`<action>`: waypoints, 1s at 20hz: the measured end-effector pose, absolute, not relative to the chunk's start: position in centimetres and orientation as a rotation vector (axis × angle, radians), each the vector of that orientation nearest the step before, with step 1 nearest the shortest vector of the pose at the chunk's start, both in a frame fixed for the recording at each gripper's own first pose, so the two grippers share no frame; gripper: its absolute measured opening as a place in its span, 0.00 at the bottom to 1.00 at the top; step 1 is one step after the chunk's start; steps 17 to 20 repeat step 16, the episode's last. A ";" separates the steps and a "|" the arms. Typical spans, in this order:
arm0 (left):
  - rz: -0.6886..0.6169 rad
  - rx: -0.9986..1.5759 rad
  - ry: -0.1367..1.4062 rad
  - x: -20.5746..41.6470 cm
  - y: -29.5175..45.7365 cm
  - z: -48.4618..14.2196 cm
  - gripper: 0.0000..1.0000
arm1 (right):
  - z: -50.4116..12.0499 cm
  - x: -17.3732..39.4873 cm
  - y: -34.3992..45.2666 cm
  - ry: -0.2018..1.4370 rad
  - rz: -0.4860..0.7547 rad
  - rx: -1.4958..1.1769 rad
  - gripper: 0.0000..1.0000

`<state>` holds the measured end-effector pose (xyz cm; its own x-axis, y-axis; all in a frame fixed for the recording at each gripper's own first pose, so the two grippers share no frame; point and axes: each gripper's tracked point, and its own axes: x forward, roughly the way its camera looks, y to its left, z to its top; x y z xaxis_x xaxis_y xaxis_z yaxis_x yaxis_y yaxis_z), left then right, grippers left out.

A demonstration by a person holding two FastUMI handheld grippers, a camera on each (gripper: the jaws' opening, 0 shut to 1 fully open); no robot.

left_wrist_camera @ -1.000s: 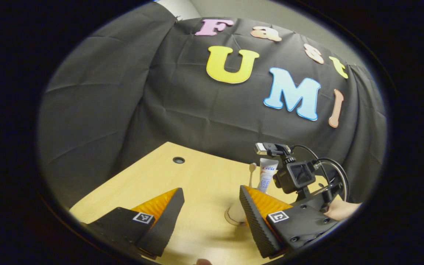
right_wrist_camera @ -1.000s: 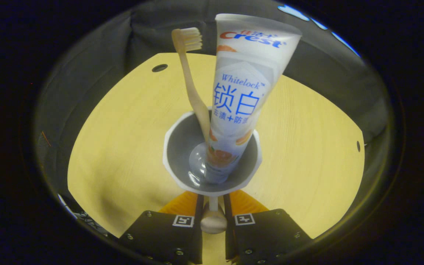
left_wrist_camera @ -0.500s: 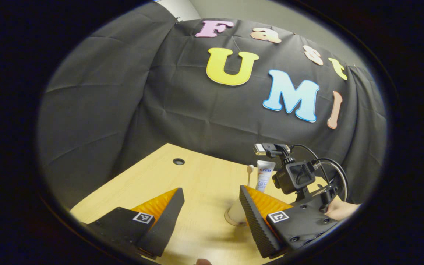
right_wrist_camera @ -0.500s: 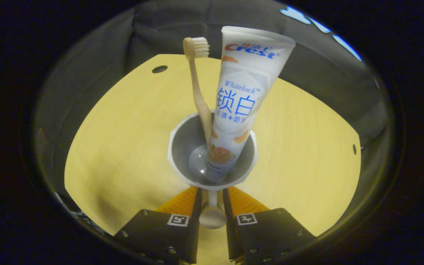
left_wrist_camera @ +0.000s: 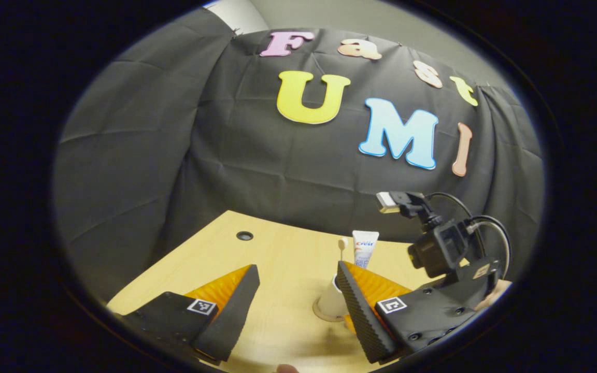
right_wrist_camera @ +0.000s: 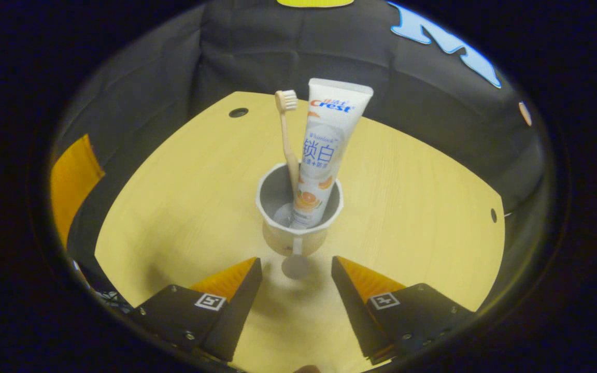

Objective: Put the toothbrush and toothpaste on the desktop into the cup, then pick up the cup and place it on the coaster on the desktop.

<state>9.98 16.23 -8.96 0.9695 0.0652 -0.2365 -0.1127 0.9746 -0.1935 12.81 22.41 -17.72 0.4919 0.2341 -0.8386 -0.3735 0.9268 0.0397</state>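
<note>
A white cup (right_wrist_camera: pixel 298 207) stands upright on a round tan coaster (right_wrist_camera: pixel 292 242) in the middle of the wooden desktop (right_wrist_camera: pixel 174 207). In it stand a beige toothbrush (right_wrist_camera: pixel 288 134) and a white toothpaste tube (right_wrist_camera: pixel 327 145). The cup's handle (right_wrist_camera: pixel 296 265) points toward my right gripper (right_wrist_camera: pixel 293 268), which is open just short of it, one finger on either side and apart from it. In the left gripper view my left gripper (left_wrist_camera: pixel 297 270) is open and holds nothing. Its right finger half hides the cup (left_wrist_camera: pixel 329 301) on the coaster (left_wrist_camera: pixel 325 315), with the toothbrush (left_wrist_camera: pixel 342 247) and toothpaste (left_wrist_camera: pixel 364 246) rising above.
The right gripper's body with its camera (left_wrist_camera: pixel 441 248) and a hand (left_wrist_camera: pixel 495 296) sit to the right of the cup. An orange finger of the left gripper (right_wrist_camera: pixel 73 181) shows at the far left. A cable hole (right_wrist_camera: pixel 238 112) lies near the desktop's far edge.
My right gripper has let go of the cup's handle, opened and drawn back. The cup now stands on the coaster. The left gripper has barely moved.
</note>
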 end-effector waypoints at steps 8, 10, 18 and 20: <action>0.013 -0.183 0.200 11.6 11.6 -6.4 0.96 | -9.0 10.6 14.7 0.747 0.247 0.010 0.88; -0.008 -0.192 0.193 11.7 9.9 -5.7 0.99 | -7.0 10.5 12.0 0.679 0.196 0.036 0.88; -0.048 -0.182 0.140 11.3 5.8 -2.5 0.94 | -2.6 9.8 5.8 0.469 0.088 0.067 0.88; -0.048 -0.182 0.140 11.3 5.8 -2.5 0.94 | -2.6 9.8 5.8 0.469 0.088 0.067 0.88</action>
